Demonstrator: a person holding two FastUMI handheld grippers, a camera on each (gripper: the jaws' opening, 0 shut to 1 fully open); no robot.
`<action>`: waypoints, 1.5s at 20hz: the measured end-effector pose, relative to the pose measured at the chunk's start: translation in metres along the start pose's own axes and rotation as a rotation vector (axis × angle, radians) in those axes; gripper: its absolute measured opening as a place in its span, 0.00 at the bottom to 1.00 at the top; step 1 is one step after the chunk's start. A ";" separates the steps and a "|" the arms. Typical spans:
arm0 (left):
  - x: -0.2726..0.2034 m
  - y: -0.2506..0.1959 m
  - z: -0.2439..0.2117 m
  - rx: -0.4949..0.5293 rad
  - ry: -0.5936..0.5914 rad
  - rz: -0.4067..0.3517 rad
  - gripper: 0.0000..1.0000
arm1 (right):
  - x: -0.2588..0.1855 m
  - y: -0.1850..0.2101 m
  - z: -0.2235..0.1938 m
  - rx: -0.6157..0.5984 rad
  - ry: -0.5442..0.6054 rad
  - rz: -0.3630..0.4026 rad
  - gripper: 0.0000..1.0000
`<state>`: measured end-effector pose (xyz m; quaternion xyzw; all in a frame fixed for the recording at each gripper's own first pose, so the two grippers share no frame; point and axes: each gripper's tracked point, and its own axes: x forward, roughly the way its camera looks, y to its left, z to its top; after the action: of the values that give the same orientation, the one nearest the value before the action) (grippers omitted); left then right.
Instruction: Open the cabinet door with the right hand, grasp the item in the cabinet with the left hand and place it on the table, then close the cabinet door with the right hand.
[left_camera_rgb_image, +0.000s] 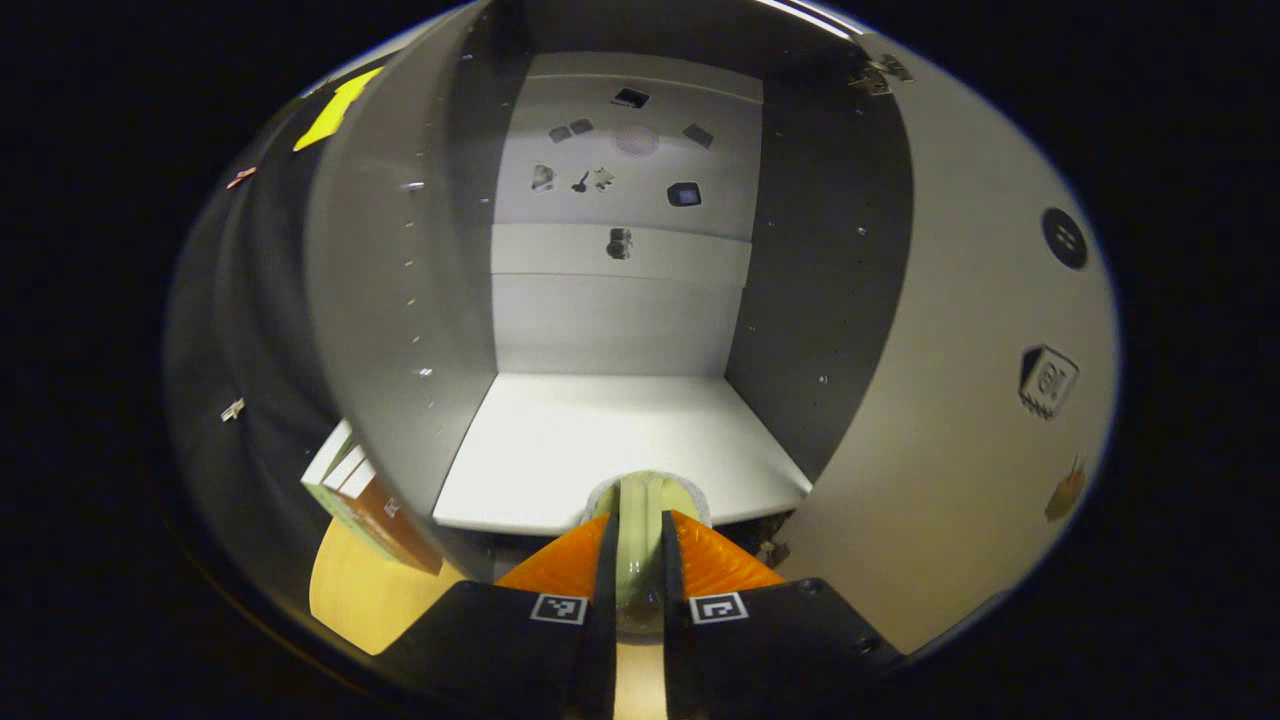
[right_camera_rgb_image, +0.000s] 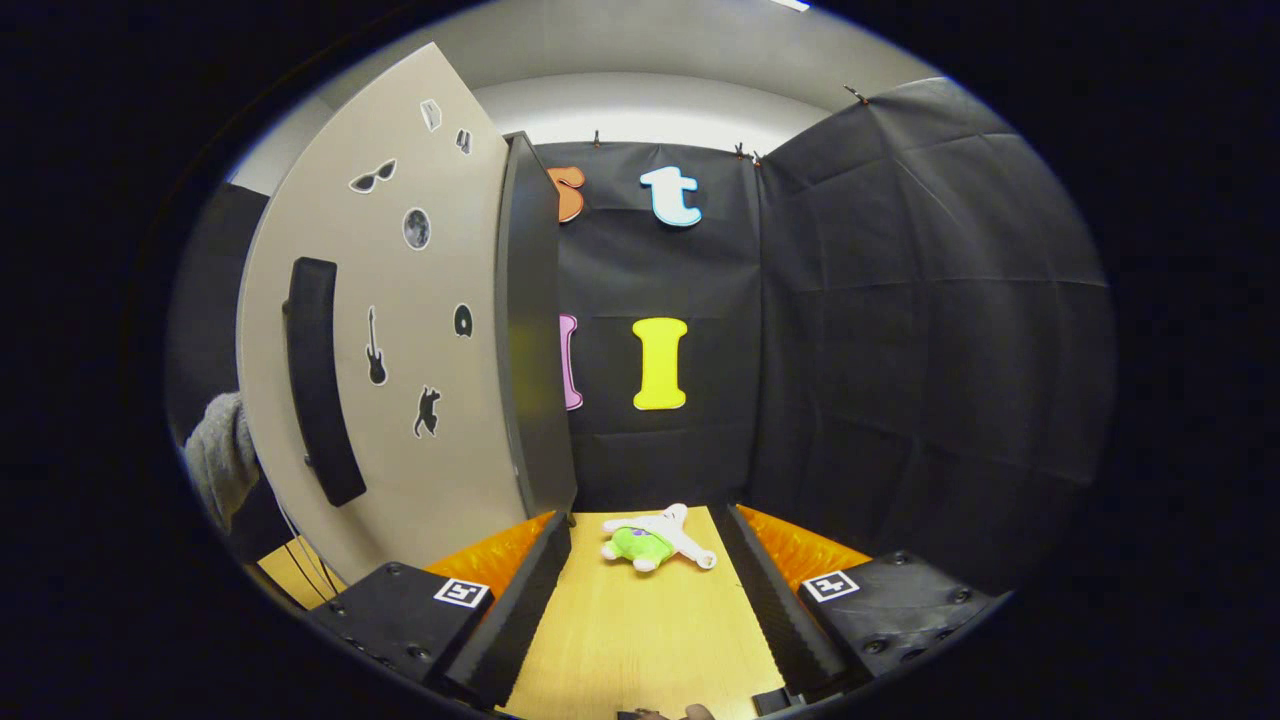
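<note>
My left gripper (left_camera_rgb_image: 640, 560) points straight into the open cabinet (left_camera_rgb_image: 400, 300), level with the near lip of its shelf (left_camera_rgb_image: 600, 440). Its two fingers are pressed tight on a pale green item (left_camera_rgb_image: 640, 520), which stands upright between them with its rounded top just over the shelf's front edge. The shelf behind it is bare white board, and small stickers dot the back panel. The cabinet door (left_camera_rgb_image: 960, 400) is swung wide on the right of this view. Low on the left, beside the cabinet's outer wall, I see a box (left_camera_rgb_image: 365, 500) on the wooden table (left_camera_rgb_image: 350, 600).

My right gripper (right_camera_rgb_image: 640, 600) hovers low over the table (right_camera_rgb_image: 640, 640), fingers spread wide apart and holding nothing. Between them, farther off near the black cloth wall, lies a small plush toy (right_camera_rgb_image: 655, 540). The door (right_camera_rgb_image: 400, 350) stands to the left with its dark handle (right_camera_rgb_image: 320, 380) facing me, and a grey sleeve (right_camera_rgb_image: 220, 455) shows at the far left edge.
</note>
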<state>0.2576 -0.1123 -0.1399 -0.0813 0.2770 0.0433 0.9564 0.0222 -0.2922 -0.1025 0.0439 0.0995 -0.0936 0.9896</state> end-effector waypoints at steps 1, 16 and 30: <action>-0.011 -0.001 -0.022 -0.021 0.030 0.006 0.23 | -0.001 0.003 -0.003 0.002 0.007 0.012 0.98; 0.009 -0.020 -0.294 -0.204 0.301 0.016 0.25 | 0.004 0.032 -0.030 -0.030 0.084 0.118 0.98; 0.000 -0.011 -0.382 -0.089 0.257 0.096 0.50 | -0.012 0.047 -0.030 -0.052 0.090 0.146 0.98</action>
<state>0.0590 -0.1918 -0.4569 -0.1152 0.3986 0.0904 0.9053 0.0143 -0.2410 -0.1266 0.0294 0.1426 -0.0164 0.9892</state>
